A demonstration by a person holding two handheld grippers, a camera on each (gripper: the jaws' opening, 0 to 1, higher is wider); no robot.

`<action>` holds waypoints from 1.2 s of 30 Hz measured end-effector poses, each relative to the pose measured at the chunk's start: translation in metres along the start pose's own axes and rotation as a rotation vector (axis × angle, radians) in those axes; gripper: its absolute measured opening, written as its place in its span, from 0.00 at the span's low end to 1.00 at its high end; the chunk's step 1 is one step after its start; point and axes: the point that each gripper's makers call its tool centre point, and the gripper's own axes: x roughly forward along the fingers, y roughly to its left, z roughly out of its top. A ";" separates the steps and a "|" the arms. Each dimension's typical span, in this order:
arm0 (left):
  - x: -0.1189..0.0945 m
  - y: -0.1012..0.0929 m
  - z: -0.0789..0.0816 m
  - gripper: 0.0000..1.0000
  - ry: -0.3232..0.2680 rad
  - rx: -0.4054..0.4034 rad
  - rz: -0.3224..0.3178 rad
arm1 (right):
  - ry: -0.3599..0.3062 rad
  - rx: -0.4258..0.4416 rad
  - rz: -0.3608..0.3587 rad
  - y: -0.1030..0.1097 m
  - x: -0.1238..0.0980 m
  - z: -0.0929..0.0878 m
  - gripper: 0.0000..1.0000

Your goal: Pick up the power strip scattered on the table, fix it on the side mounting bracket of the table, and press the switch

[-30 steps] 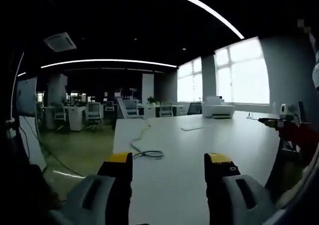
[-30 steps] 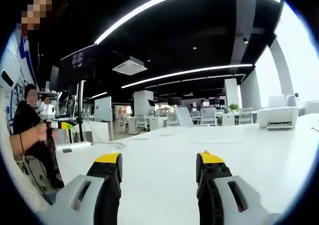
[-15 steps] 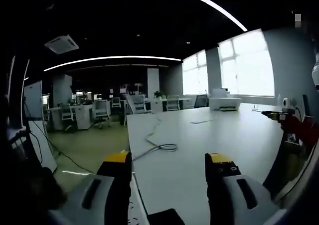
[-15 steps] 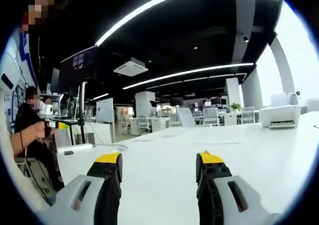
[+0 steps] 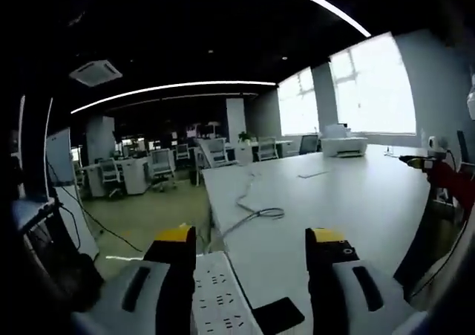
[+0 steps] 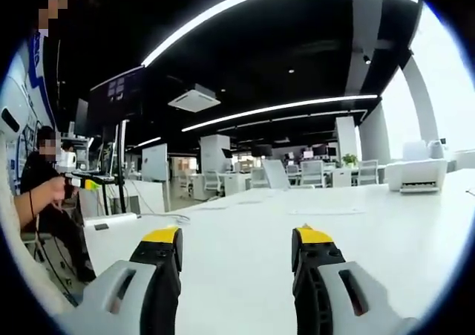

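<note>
Power strip (image 5: 217,299): white, lying flat on the table (image 5: 349,201) near its edge, now showing at 6 o'clock between your left gripper (image 5: 251,238) jaws, where a second ago you saw only bare tabletop; your view has dropped toward it, so pickup looks close. Its cable (image 5: 256,215) trails off toward 12 o'clock. A small dark object (image 5: 276,315) lies just beside it. Left jaws open, gripping nothing. Right gripper (image 6: 236,240): jaws open and empty over the table, unchanged. Containers: none seen.
</note>
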 end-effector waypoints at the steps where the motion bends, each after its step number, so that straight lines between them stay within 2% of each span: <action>1: -0.001 0.001 -0.001 0.64 0.002 -0.001 0.002 | 0.000 -0.001 0.001 0.000 0.000 0.000 0.55; 7: -0.011 0.010 -0.009 0.64 0.040 0.008 0.020 | 0.002 -0.008 0.006 0.002 0.001 0.002 0.55; 19: -0.031 0.030 -0.013 0.64 0.042 0.001 0.085 | 0.003 -0.006 0.021 0.008 0.003 -0.001 0.55; 24: -0.038 0.037 -0.021 0.64 0.074 0.005 0.092 | 0.010 -0.008 0.037 0.013 0.006 -0.002 0.55; 27: -0.043 0.047 -0.028 0.63 0.098 -0.003 0.125 | 0.011 -0.013 0.042 0.015 0.006 -0.002 0.55; 36: -0.049 0.053 -0.037 0.63 0.140 0.012 0.121 | 0.027 -0.025 0.041 0.018 0.007 -0.001 0.55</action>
